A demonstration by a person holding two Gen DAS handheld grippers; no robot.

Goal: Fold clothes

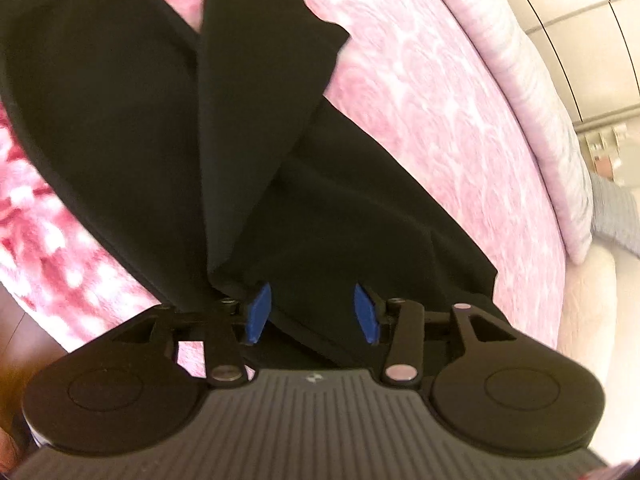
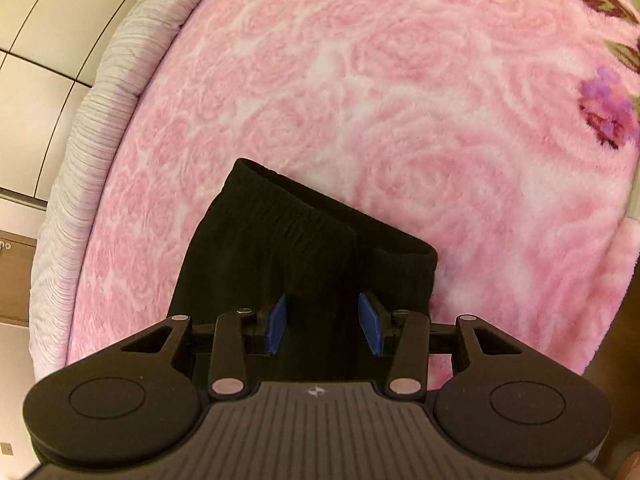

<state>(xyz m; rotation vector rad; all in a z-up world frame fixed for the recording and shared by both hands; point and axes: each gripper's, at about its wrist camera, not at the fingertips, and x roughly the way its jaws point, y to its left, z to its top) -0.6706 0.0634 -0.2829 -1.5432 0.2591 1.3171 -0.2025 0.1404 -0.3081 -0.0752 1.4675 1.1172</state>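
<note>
A pair of black trousers lies on the bed. In the left wrist view the black trousers stretch away from me, one leg folded over the other, its hem at the top. My left gripper hovers over the near part of the cloth. Its blue pads stand apart and press on nothing. In the right wrist view the gathered elastic waistband of the trousers points away. My right gripper is open just above the dark fabric, and its blue pads do not pinch it.
A fluffy pink rose-patterned blanket covers the bed. A pale ribbed bed border runs along its left side, with cream panels beyond. In the left wrist view the same border curves at the right, and brown wooden floor shows at the lower left.
</note>
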